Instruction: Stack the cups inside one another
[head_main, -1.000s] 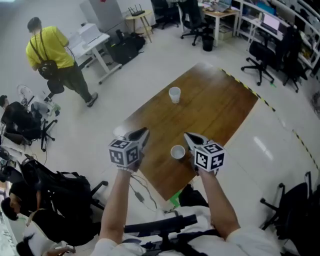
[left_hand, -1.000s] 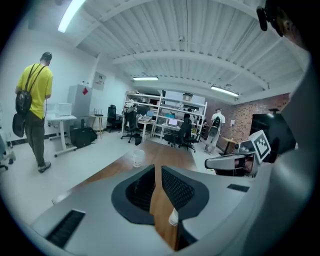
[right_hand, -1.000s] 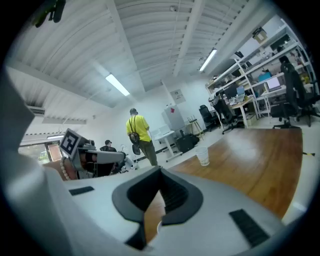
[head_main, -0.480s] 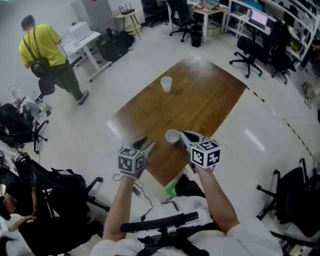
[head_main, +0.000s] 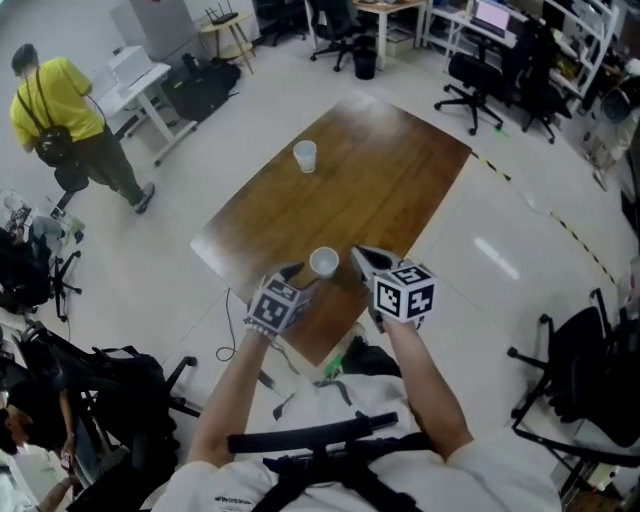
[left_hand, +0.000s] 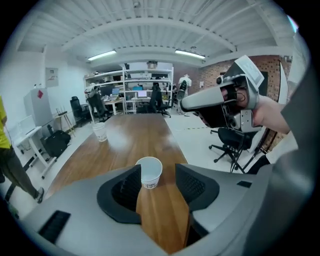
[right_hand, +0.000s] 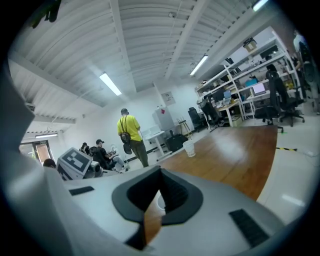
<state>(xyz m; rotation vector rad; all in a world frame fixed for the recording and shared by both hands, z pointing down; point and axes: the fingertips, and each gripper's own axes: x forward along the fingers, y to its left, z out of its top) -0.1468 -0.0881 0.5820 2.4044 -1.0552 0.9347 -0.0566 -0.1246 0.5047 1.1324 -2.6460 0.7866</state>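
Note:
Two white paper cups stand upright on the brown wooden table (head_main: 400, 180). The near cup (head_main: 323, 262) is close to the table's front corner, and the far cup (head_main: 305, 155) is near the left edge. My left gripper (head_main: 297, 271) sits low just short of the near cup. In the left gripper view that cup (left_hand: 149, 173) shows between the tips of my left gripper (left_hand: 157, 170). The jaws are opening and the pads do not touch it. My right gripper (head_main: 358, 254) hovers to the cup's right, above it, shut and empty. Its own view shows my right gripper (right_hand: 159, 175) with the tips together.
A person in a yellow shirt (head_main: 55, 100) stands beyond the table's left side near a white desk (head_main: 140, 75). Office chairs (head_main: 480, 80) and desks line the far wall. Bags and a chair (head_main: 110, 380) crowd the floor at left. Black-yellow tape (head_main: 500, 170) runs along the table's right.
My left gripper has dropped and moved in toward the near cup, and its jaws have spread wide. The right gripper has shifted slightly. The cups stand where they were on the table.

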